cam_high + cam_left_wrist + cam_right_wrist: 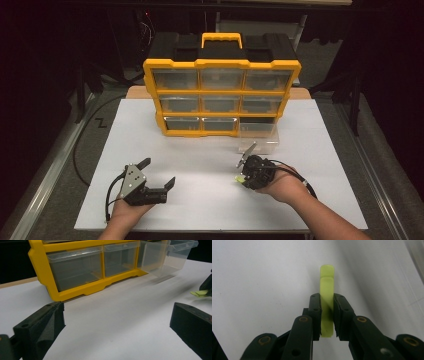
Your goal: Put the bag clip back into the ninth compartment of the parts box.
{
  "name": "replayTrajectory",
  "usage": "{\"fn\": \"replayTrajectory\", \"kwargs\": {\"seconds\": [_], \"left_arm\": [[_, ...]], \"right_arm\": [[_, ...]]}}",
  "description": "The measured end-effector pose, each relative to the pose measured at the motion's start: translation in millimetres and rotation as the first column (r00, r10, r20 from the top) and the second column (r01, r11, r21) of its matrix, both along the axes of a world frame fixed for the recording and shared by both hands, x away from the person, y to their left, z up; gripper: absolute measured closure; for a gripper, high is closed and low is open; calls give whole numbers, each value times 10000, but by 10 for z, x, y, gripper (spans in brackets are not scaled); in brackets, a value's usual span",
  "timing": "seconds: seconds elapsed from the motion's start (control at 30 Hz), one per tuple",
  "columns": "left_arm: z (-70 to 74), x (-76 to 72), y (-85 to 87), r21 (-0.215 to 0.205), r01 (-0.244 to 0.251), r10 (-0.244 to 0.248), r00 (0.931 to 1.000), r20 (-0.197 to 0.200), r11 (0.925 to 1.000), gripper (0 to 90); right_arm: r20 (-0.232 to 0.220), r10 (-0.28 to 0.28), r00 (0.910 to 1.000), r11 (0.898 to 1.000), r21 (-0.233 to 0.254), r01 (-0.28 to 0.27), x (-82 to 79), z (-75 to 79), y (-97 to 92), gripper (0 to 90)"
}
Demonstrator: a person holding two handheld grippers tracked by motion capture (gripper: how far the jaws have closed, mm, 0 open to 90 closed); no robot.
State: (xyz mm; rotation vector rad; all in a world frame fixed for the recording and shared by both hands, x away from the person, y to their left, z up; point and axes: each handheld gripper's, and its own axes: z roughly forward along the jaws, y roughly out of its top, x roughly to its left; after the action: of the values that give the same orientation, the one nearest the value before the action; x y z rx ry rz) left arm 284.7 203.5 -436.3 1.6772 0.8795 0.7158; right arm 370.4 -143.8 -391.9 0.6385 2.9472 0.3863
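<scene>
The right gripper [327, 315] is clamping a flat, pale yellow-green plastic strip [327, 298] edge-on, just in front of the yellow organizer [221, 64]. The left gripper [159, 175] is resting wide open, holding nothing, well left of the strip. The organizer's clear drawer [258, 137] is jutting out beyond it.

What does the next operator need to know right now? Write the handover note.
Right claw: shut on a flat yellow-green piece, held above the white table.
Left claw: open, empty, near the table's front left.
Organizer: upright at the back; its bottom-right clear drawer is pulled out.
Done: piece picked up, drawer opened.
Left, probably: drop the piece into that drawer and push it shut.
</scene>
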Motion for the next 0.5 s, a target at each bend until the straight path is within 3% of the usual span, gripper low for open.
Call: {"fn": "replayTrajectory", "kwargs": {"seconds": [0.5], "left_arm": [[-1,0,-2,-10,-18,18,10000,-15,10000,3]], "right_arm": [[-377,47,9993,9999,-95,-51,-43,22,-268,801]]}}
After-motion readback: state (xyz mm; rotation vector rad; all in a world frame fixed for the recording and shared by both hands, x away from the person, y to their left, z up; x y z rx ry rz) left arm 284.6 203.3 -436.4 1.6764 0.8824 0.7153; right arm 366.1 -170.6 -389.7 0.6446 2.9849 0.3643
